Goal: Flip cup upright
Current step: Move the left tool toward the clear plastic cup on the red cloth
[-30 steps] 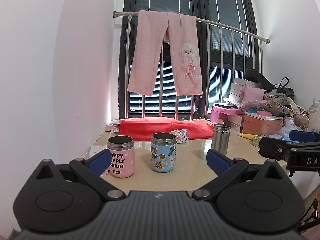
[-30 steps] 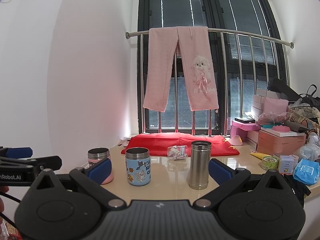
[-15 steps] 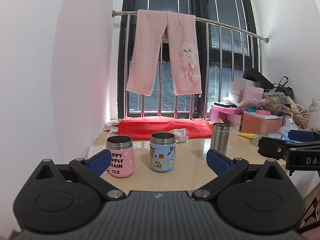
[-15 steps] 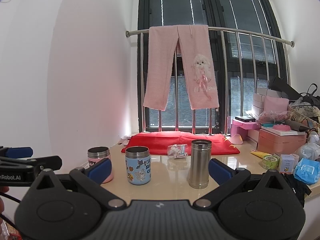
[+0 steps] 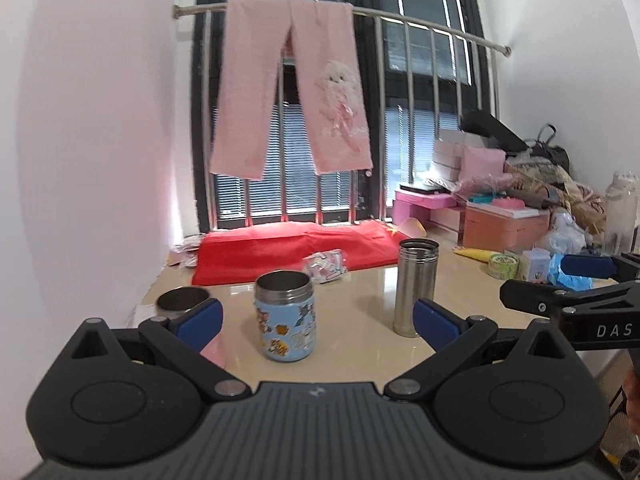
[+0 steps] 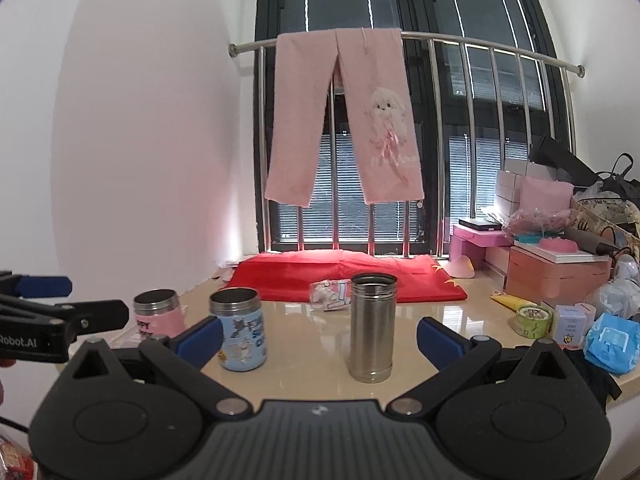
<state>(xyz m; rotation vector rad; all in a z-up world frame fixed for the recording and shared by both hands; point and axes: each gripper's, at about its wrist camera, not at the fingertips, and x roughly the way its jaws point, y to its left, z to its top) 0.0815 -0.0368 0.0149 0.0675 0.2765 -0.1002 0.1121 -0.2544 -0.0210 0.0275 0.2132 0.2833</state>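
Note:
Three cups stand upright, mouths up, on the beige table (image 5: pixel 360 344): a pink cup (image 6: pixel 157 312) at the left, partly hidden by my left finger in the left wrist view (image 5: pixel 182 300), a blue cartoon cup (image 5: pixel 286 327) (image 6: pixel 239 328) in the middle, and a tall steel cup (image 5: pixel 414 287) (image 6: pixel 372 326) at the right. My left gripper (image 5: pixel 318 322) is open and empty, in front of the blue cup. My right gripper (image 6: pixel 320 338) is open and empty, short of the steel cup. Each gripper shows at the edge of the other's view.
A red cloth (image 6: pixel 344 276) lies along the window rail, with a small crumpled packet (image 6: pixel 330 294) in front. Pink trousers (image 6: pixel 344 120) hang on the rail. Boxes, bags and small packs (image 6: pixel 560 272) crowd the table's right side. A white wall is at the left.
The left gripper has moved up, right and closer to the table; the cups look larger and the pink cup is now half hidden behind its left finger. The right gripper has barely moved.

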